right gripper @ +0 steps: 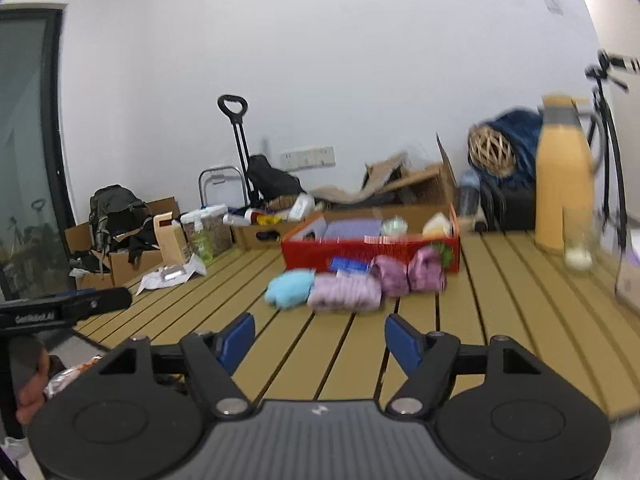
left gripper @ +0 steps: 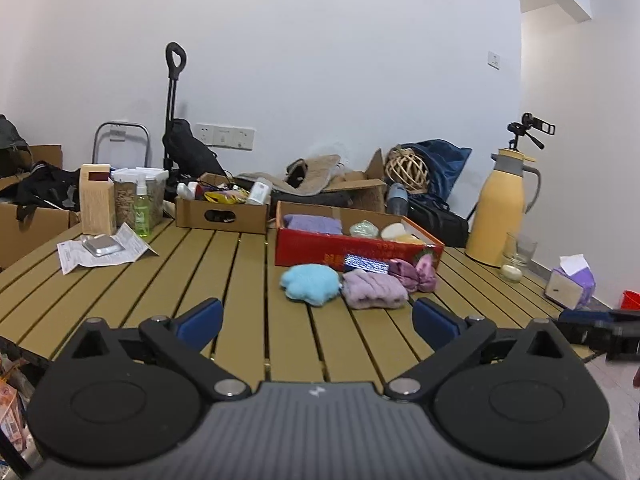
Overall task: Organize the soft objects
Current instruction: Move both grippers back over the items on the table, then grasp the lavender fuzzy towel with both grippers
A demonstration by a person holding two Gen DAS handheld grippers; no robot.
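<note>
A red box sits on the slatted table and holds a purple cloth and a few pale soft items. In front of it lie a light-blue fluffy pad, a lilac folded towel and a pink-purple bundle. My left gripper is open and empty, hovering short of them. My right gripper is open and empty, also short of the blue pad, the towel and the red box. The right wrist view is motion-blurred.
A cardboard box of bottles, a carton, a green spray bottle and papers stand at the back left. A yellow thermos, a glass candle and a tissue box stand on the right.
</note>
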